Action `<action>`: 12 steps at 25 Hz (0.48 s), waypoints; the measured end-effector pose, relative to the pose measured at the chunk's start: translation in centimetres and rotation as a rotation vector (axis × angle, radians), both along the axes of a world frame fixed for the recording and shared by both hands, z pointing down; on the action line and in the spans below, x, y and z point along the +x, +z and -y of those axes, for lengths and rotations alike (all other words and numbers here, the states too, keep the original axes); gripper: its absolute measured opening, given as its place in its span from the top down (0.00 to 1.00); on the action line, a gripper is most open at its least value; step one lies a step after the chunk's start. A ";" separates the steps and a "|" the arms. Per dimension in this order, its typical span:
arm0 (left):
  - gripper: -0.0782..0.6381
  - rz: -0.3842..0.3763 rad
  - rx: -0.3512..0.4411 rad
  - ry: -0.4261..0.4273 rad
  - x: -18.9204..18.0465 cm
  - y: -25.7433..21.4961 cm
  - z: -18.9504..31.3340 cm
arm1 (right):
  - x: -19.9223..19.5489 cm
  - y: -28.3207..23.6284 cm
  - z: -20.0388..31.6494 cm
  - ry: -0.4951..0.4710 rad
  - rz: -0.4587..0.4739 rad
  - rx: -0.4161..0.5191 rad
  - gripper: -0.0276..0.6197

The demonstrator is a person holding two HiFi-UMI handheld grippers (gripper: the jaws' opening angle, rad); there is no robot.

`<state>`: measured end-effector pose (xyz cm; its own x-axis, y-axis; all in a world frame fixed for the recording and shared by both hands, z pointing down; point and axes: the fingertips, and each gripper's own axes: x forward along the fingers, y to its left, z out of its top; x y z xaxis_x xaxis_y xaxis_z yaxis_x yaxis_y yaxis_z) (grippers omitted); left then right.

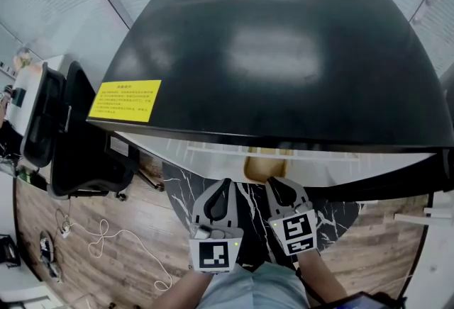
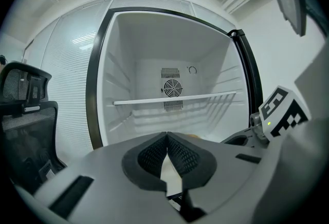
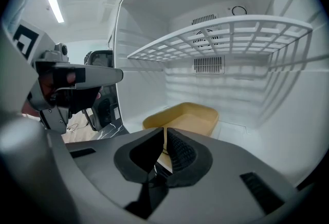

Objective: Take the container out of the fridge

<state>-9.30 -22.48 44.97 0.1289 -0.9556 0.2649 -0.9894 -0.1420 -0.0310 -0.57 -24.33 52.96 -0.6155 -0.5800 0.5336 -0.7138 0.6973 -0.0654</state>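
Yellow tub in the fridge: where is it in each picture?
Head view: the shallow yellow plastic container sits low in the centre, just under the front edge of the black-topped fridge.
Left gripper view: only a thin yellow sliver shows, low in the centre.
Right gripper view: in the centre, on the fridge floor.
Shared landmark: the white wire shelf above it, in both gripper views.

Soft glare lies on the black fridge top [image 1: 277, 52], with bright even light and fisheye bending at every edge.
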 end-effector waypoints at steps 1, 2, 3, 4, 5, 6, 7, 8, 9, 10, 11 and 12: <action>0.87 -0.002 0.001 -0.001 0.0 0.0 0.0 | 0.0 -0.1 -0.1 -0.004 -0.002 0.000 0.91; 0.87 0.003 0.004 0.002 0.0 -0.1 0.0 | -0.1 -0.1 -0.2 -0.008 -0.004 0.000 0.91; 0.87 0.012 0.006 0.007 0.0 -0.1 0.0 | -0.1 -0.2 -0.3 -0.014 -0.005 0.002 0.90; 0.87 0.015 0.006 0.009 0.0 -0.1 -0.1 | -0.2 -0.4 -0.4 -0.022 -0.005 0.004 0.90; 0.87 0.010 0.004 0.006 0.0 -0.1 -0.1 | -0.4 -0.5 -0.6 -0.033 -0.003 0.006 0.89; 0.87 0.004 0.002 0.004 0.0 -0.1 -0.1 | -0.6 -0.6 -0.8 -0.047 -0.002 0.010 0.88; 0.87 0.004 0.002 0.004 0.0 -0.1 -0.1 | -0.9 -0.6 -0.9 -0.062 -0.004 0.015 0.87; 0.87 0.010 0.005 0.006 0.0 -0.1 -0.1 | -1.0 -0.4 -1.0 -0.078 -0.012 0.024 0.86; 0.87 0.016 0.009 0.009 0.0 -0.2 -0.1 | -1.2 -0.1 -1.2 -0.094 -0.024 0.034 0.85; 0.87 0.020 0.013 0.010 -0.1 -0.3 -0.1 | -1.3 0.0 -1.3 -0.110 -0.037 0.041 0.83; 0.87 0.019 0.012 0.009 -0.1 -0.2 -0.2 | -1.6 0.1 -1.4 -0.126 -0.052 0.048 0.83; 0.87 0.018 0.008 0.008 -0.2 -0.2 -0.2 | -1.9 0.2 -1.5 -0.148 -0.072 0.058 0.82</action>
